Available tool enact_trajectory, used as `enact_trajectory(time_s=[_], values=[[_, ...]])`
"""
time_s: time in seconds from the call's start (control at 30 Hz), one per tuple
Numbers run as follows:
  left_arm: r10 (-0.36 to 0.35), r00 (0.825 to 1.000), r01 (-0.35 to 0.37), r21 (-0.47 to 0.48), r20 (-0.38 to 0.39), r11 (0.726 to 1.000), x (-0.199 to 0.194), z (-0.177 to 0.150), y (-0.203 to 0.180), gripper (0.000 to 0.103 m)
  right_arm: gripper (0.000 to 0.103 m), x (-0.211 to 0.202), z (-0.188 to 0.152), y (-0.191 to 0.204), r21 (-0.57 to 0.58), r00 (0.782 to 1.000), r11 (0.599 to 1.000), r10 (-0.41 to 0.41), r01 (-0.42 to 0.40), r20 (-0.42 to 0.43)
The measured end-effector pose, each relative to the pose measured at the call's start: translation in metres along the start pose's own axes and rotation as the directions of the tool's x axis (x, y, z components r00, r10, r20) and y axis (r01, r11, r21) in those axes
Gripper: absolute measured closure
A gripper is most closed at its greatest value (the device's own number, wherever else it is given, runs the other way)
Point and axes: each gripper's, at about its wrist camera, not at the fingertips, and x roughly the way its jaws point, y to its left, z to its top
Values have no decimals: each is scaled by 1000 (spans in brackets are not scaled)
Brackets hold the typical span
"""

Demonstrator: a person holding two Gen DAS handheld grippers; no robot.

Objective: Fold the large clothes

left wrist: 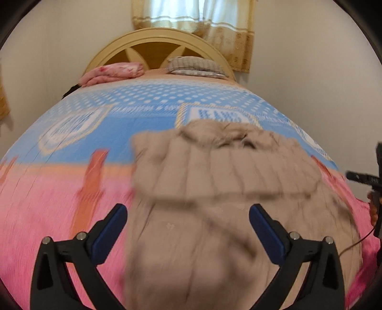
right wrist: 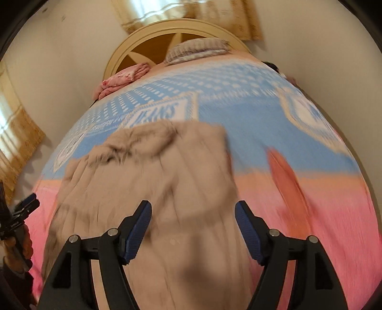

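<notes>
A beige quilted coat (left wrist: 214, 186) lies on the bed, its padded body stitched in soft ribs and its hood edged with shaggy, dark-tipped fur (right wrist: 133, 145). The lower part looks folded up over the upper, leaving a thick rounded bundle, though blur smears the seams and edges. The fur end points toward the headboard; the smooth end lies nearest the cameras.

The left gripper (left wrist: 188, 233) hangs over the near end of the coat, its black arms and ribbed blue pads spread wide with nothing pinched between them. The right gripper (right wrist: 193, 229) also stands spread above the coat, pads clear of the cloth.

Under the coat is a woven bedspread (left wrist: 59, 190), pink beside the near part of the coat, then an orange band, then blue with white dots and framed panels beyond the fur. Past that, against the arched cream wooden headboard (left wrist: 157, 38), sit a folded pink floral blanket (left wrist: 112, 72) and a checked pillow (left wrist: 194, 65), with a tan curtain (left wrist: 198, 21) above.

Only the right wrist view shows a second curtain (right wrist: 16, 133) on the side wall left of the coat, and fingers (right wrist: 22, 243) on the other tool's handle.
</notes>
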Motion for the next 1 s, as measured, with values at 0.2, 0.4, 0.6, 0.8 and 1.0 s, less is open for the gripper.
enact_trajectory(time_s=[0.2, 0.4, 0.6, 0.8, 1.0], values=[[25, 1000, -26, -67, -16, 997, -55, -75, 33, 0, 30, -69, -109, -34, 78, 999, 996, -35, 38, -36], [-46, 990, 28, -137, -132, 990, -57, -138, 36, 0, 30, -75, -181, -32, 104, 996, 995, 11, -1, -93], [-58, 985, 35, -140, -160, 990, -57, -172, 28, 0, 30, -68, -216, -22, 118, 991, 990, 90, -78, -103], [-144, 980, 123, -151, -139, 981, -49, -170, 21, 2, 52, -70, -228, -20, 151, 989, 980, 136, -127, -51], [-155, 982, 142, -118, -111, 983, -52, -177, 18, 35, 77, -72, -230, -15, 169, 979, 966, 204, -196, -31]])
